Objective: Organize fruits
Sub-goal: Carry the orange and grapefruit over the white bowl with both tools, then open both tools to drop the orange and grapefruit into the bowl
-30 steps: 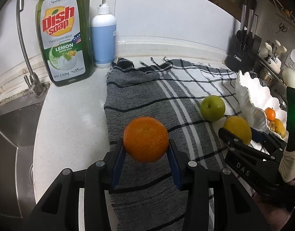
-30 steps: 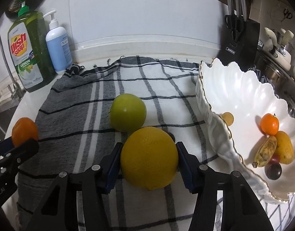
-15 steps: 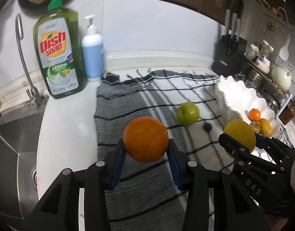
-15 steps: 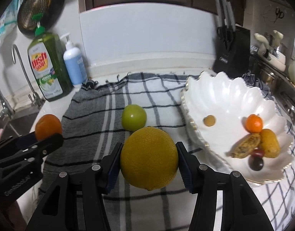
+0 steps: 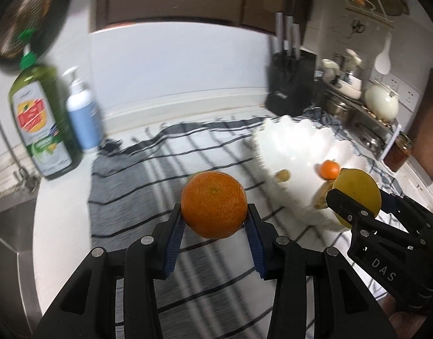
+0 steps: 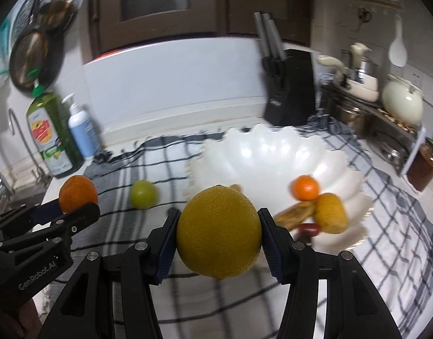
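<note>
Kitchen counter, white, with a sink at the far left edge and a grey checked cloth [image 6: 148, 169] spread over the middle. A green dish soap bottle [image 5: 43, 124] and a blue pump bottle [image 5: 83, 118] stand at the back left; a black knife block [image 6: 290, 87] stands at the back, right of centre.

Left gripper [image 5: 214, 227]: its blue pads are pinching an orange [image 5: 214, 204] on both flanks, held clear of the cloth. Right gripper [image 6: 218, 236]: its pads are pinching a larger yellow citrus fruit [image 6: 218, 231] the same way, in front of the near rim of the white scalloped bowl [image 6: 273, 147].

The bowl sits on the right half of the cloth and already contains a small tangerine [image 6: 305, 188], a yellow-orange fruit [image 6: 330, 213], a brownish banana-like piece and something dark red beside it. A green apple [image 6: 144, 194] lies on the cloth left of the bowl, apart from it.

Assessment: both held fruits are round, firm and moderately heavy, with pebbled rind that should grip well against ribbed pads. The widest middle is the right place to take hold, as here; a hold off that line would likely let the fruit roll out. The bowl looks ceramic and chip-prone, so fruit should be lowered in, not dropped. The apple's smooth skin is probably more slippery.
</note>
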